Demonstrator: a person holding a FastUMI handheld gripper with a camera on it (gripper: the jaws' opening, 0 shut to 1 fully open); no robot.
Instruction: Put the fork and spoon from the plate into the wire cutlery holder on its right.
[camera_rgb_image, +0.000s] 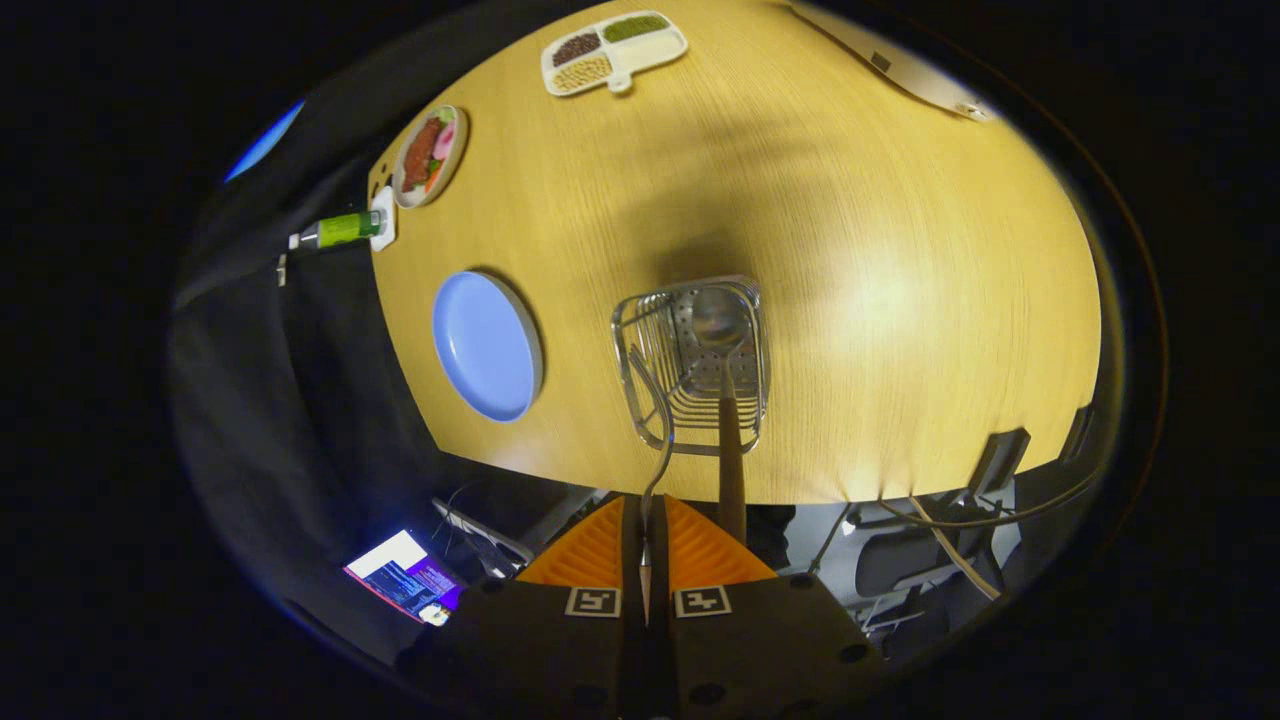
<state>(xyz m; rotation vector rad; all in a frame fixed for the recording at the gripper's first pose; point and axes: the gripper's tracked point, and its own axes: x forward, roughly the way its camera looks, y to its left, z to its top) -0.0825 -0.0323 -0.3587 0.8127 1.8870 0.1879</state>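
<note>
Between the closed fingers, the fork hangs over the holder.

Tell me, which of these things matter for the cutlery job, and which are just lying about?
Part of the job:
blue plate
wire cutlery holder
spoon, lying in the holder
fork, pinched in the gripper, its far end at the holder

Just lying about:
divided snack tray
small food dish
green tube

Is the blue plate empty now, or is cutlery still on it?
Empty: the blue plate shows bare. A spoon stands in the wire holder; the fingers pinch the fork.
</note>
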